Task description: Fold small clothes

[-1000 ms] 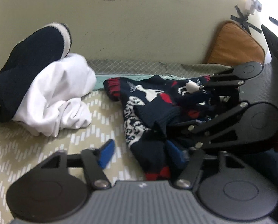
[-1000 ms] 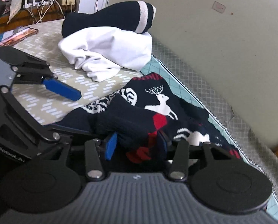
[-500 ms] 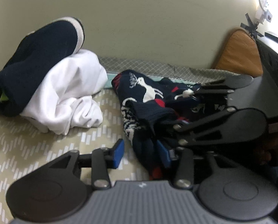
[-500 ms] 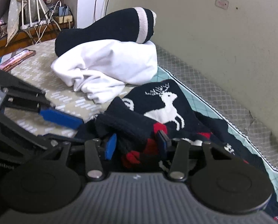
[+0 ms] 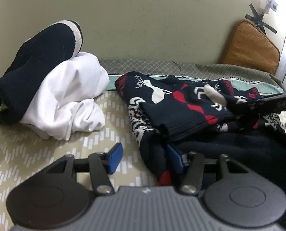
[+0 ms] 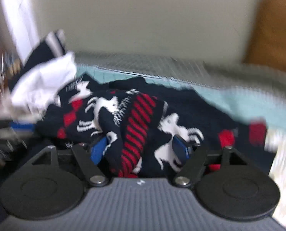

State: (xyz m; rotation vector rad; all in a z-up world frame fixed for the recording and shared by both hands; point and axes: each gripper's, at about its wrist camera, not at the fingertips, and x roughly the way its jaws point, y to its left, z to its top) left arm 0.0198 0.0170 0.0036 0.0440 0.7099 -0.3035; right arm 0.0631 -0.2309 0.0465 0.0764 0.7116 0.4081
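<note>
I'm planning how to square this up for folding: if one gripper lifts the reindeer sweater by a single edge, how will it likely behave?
The sweater lies bunched in soft folds, so it will probably sag and trail, not hold shape. Its thick-looking knit suggests some heft for its size and little slipping against the pads. Its crumpled layers overlap, so lifting one may drag the others along.

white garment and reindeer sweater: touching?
Apart. Left wrist view shows bare patterned bedcover between the white garment and the reindeer sweater.

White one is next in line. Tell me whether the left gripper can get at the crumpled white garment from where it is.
Probably yes. The left gripper is opening and has only patterned bedcover between it and the white garment, though the reindeer sweater lies against its right finger.
</note>
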